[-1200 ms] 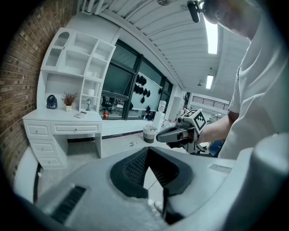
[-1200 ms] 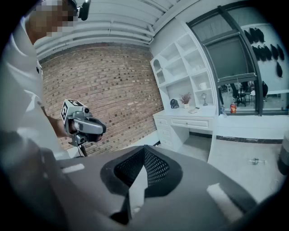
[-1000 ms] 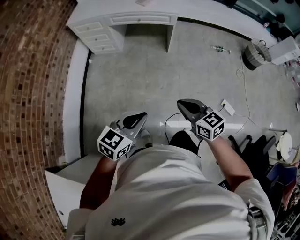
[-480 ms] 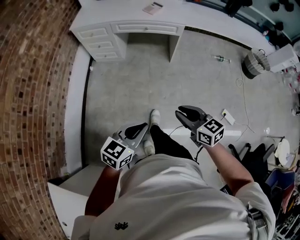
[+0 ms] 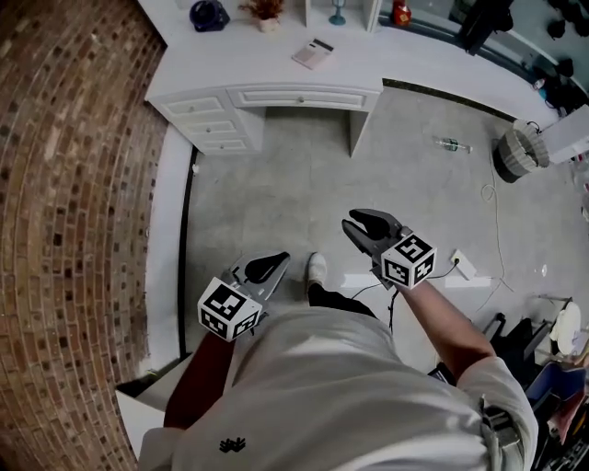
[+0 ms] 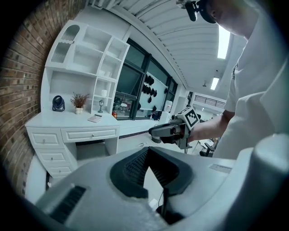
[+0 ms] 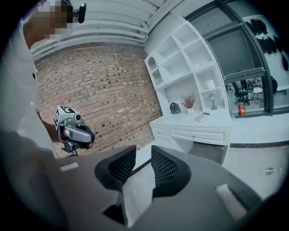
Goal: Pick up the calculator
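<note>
The calculator point(image 5: 314, 52) lay flat on the top of the white desk point(image 5: 396, 57), a little right of the desk's middle drawer point(image 5: 299, 97) and turned at an angle to the front edge. It was well apart from both grippers, with nothing touching it. Behind it on the desktop stood a small dark fan point(image 5: 209, 14), a potted dried plant point(image 5: 266, 9), a stemmed ornament point(image 5: 338, 13) and a red can point(image 5: 400, 12). A stack of three drawers point(image 5: 213, 125) closed the desk's left end, against the brick wall point(image 5: 74, 184), and white open shelving point(image 6: 86, 58) rose above the desktop.

Across the grey floor point(image 5: 276, 193) the person stood facing the desk, one white shoe point(image 5: 316, 268) showing in the head view. The left gripper point(image 5: 275, 261) was held low beside the person's body, aimed towards the desk, its jaws closed tip to tip with nothing in them. The right gripper point(image 5: 353, 228) was held out a little further forward; its jaws had just been opening and stood apart, with only the floor and the wall's base seen through the gap. Neither gripper carried anything.

To the right, a bottle point(image 5: 452, 144) lay on the floor near a round wicker basket point(image 5: 518, 151), and a white plug block point(image 5: 462, 264) with its cable lay just beyond the right gripper.
</note>
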`<state>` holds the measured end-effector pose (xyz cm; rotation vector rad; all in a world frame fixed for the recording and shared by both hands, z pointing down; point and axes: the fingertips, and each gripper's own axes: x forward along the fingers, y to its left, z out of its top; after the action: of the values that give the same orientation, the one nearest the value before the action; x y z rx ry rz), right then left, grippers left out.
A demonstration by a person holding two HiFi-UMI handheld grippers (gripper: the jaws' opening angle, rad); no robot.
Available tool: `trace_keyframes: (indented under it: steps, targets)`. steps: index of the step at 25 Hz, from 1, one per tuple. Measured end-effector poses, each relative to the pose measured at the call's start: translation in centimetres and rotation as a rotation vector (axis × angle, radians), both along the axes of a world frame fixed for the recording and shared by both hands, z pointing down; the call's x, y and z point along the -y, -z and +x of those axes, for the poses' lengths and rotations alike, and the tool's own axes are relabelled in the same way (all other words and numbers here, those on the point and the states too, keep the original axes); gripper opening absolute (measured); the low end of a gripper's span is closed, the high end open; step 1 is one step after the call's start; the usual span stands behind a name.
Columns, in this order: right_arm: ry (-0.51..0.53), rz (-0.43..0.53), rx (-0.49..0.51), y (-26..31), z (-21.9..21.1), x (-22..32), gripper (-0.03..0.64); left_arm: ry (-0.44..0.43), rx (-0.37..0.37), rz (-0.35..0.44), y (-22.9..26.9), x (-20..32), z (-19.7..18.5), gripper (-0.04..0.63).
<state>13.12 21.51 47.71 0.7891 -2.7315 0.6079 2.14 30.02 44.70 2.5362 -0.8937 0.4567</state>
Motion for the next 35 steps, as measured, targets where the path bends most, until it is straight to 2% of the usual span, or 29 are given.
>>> trace_keyframes:
  steps: [9,15,20,29,35]
  targets:
    - [0.008,0.015,-0.01,-0.4,0.0,9.3,0.133,-0.031,-0.061,0.017,1.7,10.5,1.5,0.003]
    - [-0.028,0.009,-0.021,-0.7,-1.1,14.9,0.133,-0.056,-0.062,0.019,1.1,15.9,-0.4,0.003]
    - [-0.082,0.02,-0.043,-1.0,-3.4,20.2,0.133,-0.095,-0.076,0.028,0.3,21.6,-3.4,0.004]
    - [-0.231,0.016,-0.074,-0.7,-8.5,32.0,0.133,-0.215,-0.053,0.035,0.6,33.5,-11.8,0.003]
    - [-0.305,0.016,-0.075,-1.4,-10.9,39.3,0.133,-0.278,-0.044,0.031,0.0,39.3,-16.6,0.004]
